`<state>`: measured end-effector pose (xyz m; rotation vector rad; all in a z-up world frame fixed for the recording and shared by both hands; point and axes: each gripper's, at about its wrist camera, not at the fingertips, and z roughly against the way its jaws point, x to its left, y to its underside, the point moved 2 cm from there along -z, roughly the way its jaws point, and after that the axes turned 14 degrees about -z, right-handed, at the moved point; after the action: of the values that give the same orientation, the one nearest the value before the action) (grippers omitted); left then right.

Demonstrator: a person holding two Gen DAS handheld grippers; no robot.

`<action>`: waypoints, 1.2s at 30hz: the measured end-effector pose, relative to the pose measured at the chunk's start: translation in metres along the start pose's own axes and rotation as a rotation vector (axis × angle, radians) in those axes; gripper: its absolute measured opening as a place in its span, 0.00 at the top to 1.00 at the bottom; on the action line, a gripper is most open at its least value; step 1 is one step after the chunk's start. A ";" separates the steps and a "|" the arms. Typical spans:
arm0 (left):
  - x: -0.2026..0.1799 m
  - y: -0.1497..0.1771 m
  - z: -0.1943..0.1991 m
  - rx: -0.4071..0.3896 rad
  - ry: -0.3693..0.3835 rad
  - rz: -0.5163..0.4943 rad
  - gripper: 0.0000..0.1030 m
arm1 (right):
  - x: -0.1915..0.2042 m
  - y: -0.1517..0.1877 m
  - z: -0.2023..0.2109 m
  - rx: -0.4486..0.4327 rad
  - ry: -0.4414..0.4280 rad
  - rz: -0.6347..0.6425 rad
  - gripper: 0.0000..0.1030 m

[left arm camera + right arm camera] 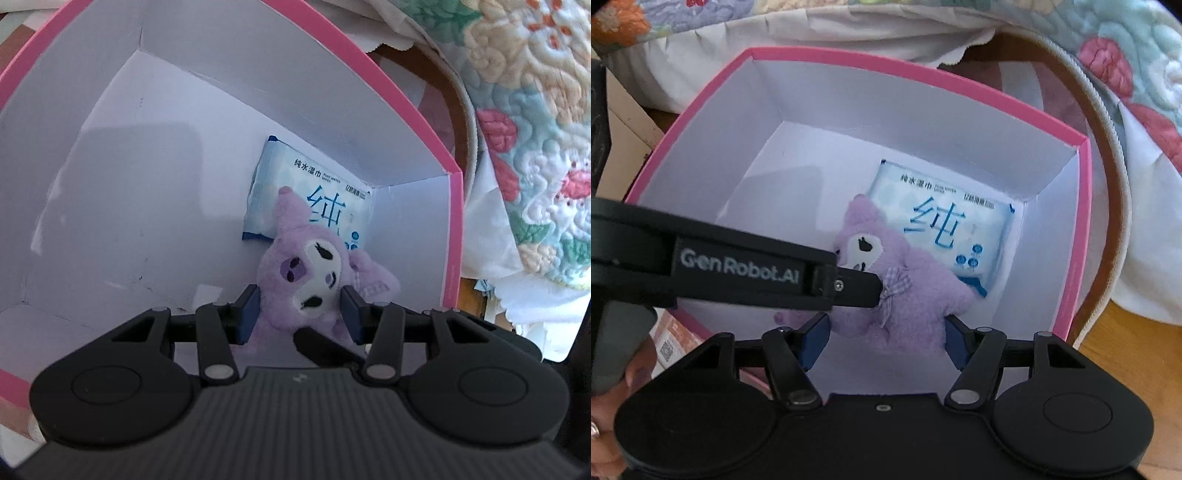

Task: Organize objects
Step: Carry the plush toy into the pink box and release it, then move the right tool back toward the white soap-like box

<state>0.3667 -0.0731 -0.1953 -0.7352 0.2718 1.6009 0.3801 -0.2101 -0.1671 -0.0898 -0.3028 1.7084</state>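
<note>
A purple plush toy [314,269] lies inside a pink box with white walls [147,122], partly on a blue-and-white wet-wipes pack [295,181]. My left gripper [301,314] is down in the box with its jaws apart on either side of the plush's head. In the right wrist view the plush [905,295] lies between my right gripper's [882,341] spread jaws, which are open above the box's near side [1078,240]. The left gripper's arm [738,266] crosses that view over the plush. The wipes pack [942,221] lies toward the box's far right corner.
A floral quilt [535,110] and white cloth [812,33] surround the box at the back and right. A brown curved edge with cream trim [1108,184] runs past the box's right side. Wooden surface [1126,369] shows at the right.
</note>
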 end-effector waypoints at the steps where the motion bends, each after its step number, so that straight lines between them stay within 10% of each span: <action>1: -0.001 0.000 0.000 0.000 -0.014 -0.004 0.56 | -0.003 -0.001 0.001 -0.007 -0.008 -0.011 0.35; 8: -0.006 0.004 0.018 -0.010 0.002 -0.044 0.40 | -0.012 0.015 0.027 -0.156 0.091 -0.031 0.29; 18: -0.046 0.035 0.097 -0.051 -0.129 -0.378 0.39 | -0.021 0.069 0.088 -0.317 -0.128 -0.148 0.29; 36: -0.092 0.093 0.237 -0.066 -0.172 -0.582 0.37 | 0.026 0.131 0.219 -0.442 -0.158 0.023 0.30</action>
<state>0.2071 -0.0291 0.0187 -0.6460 -0.1174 1.1102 0.1995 -0.2338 0.0138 -0.2838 -0.7970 1.6485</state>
